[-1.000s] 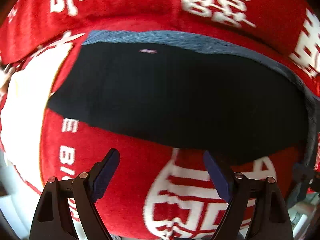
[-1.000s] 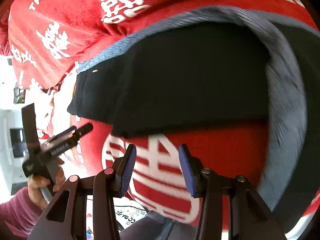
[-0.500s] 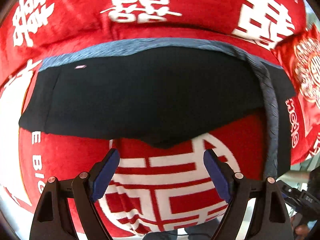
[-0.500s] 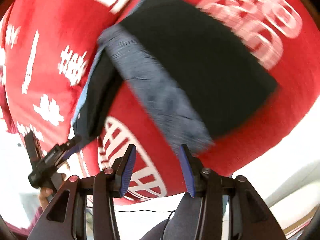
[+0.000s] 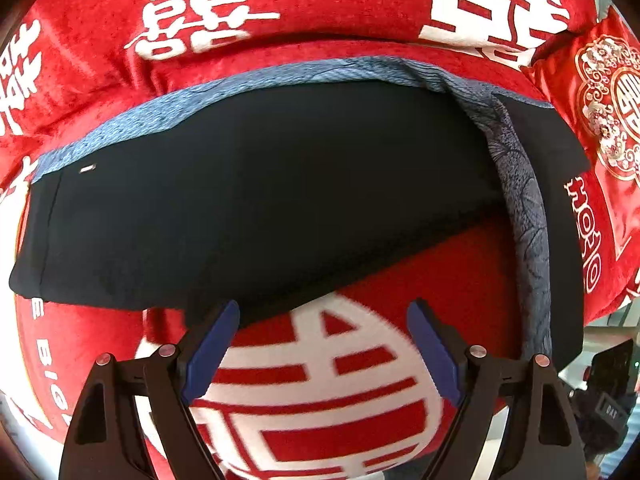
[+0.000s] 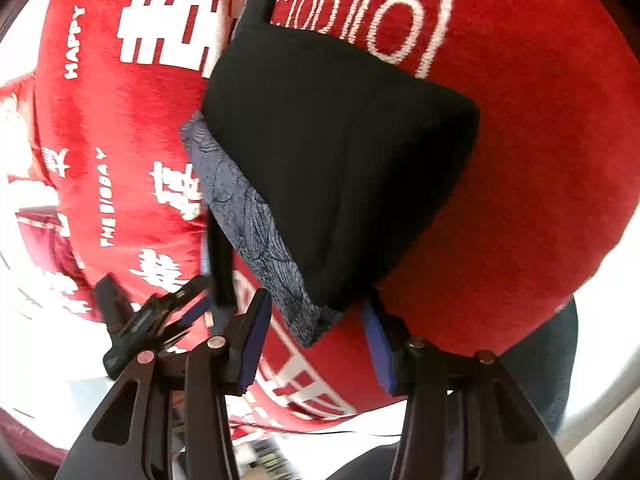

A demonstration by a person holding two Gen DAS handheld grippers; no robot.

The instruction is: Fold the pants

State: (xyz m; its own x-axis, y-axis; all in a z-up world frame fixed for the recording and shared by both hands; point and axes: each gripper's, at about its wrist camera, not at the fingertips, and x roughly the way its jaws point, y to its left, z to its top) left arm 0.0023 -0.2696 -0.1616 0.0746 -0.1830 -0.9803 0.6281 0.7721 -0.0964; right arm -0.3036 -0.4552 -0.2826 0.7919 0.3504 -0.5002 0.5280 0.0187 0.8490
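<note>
Lying flat: one pants [image 5: 260, 208] | one red blanket [image 5: 320, 8] | two hand-held grippers: left hand-held gripper [image 5: 324, 344] wide, right hand-held gripper [image 6: 316, 340] just widening, empty

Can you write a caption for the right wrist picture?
Open right hand-held gripper straddles the pants corner on the blanket.

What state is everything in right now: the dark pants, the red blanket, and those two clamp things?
pants: folded, lying flat on the blanket, patterned blue-grey lining showing along the edges.
red blanket: spread out under the pants.
left tool: open wide, empty, above the pants' near edge.
right tool: jaws have just been opening, pants corner between them, pads not pressing.
</note>
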